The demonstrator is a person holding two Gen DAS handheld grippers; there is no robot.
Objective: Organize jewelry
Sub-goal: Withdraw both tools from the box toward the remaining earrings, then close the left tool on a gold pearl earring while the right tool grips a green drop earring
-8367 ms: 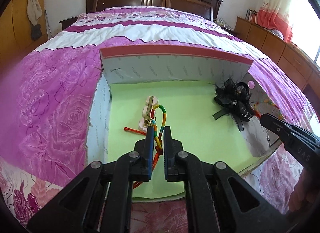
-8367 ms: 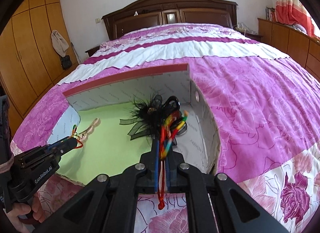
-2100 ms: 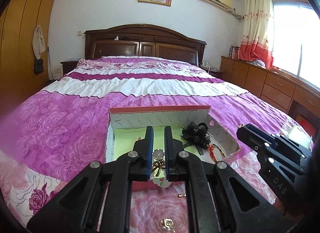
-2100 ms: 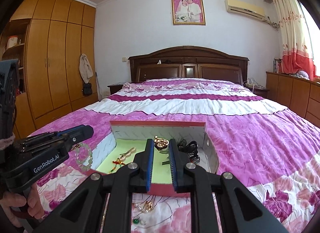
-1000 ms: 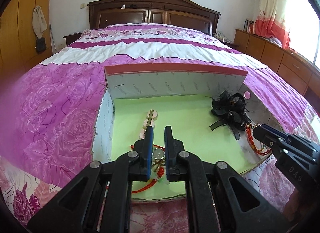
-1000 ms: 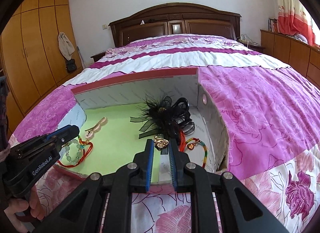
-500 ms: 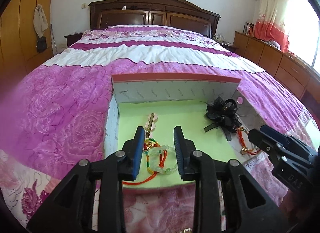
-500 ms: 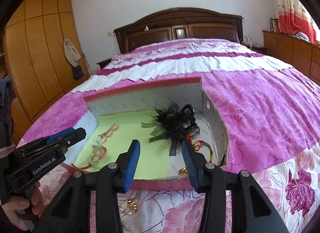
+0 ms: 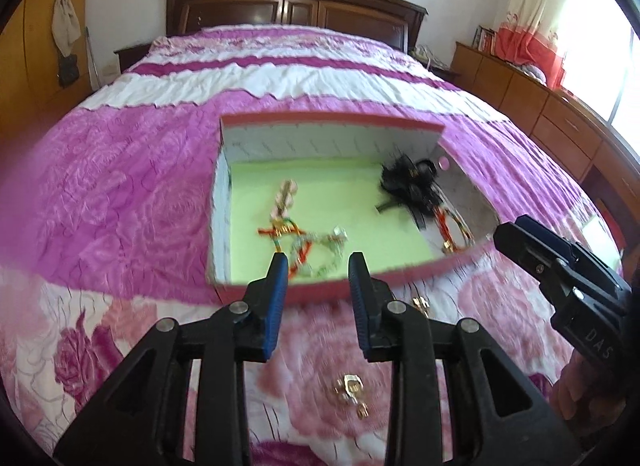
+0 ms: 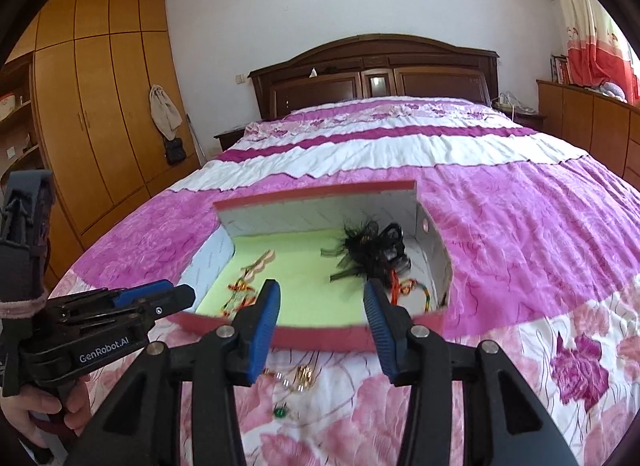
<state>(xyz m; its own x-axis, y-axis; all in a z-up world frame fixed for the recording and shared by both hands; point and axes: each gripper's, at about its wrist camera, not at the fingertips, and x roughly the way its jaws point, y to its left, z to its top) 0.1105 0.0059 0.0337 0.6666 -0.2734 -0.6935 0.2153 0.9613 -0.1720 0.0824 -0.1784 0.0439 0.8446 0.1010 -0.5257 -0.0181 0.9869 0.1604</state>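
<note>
- Left gripper and right gripper: jaws spread, empty, above the red-rimmed, green-lined cardboard box.
- Judgement: next, lower squarely over one small gold trinket near the bed's foot edge, pinching only metal, not bedspread.

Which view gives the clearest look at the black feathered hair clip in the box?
The right wrist view: the black feathered hair clip lies sharp in the box's right rear corner, feathers and clip body distinct. The left wrist view also shows the whole clip, but motion-blurred, so it reads as a dark clump.
</note>
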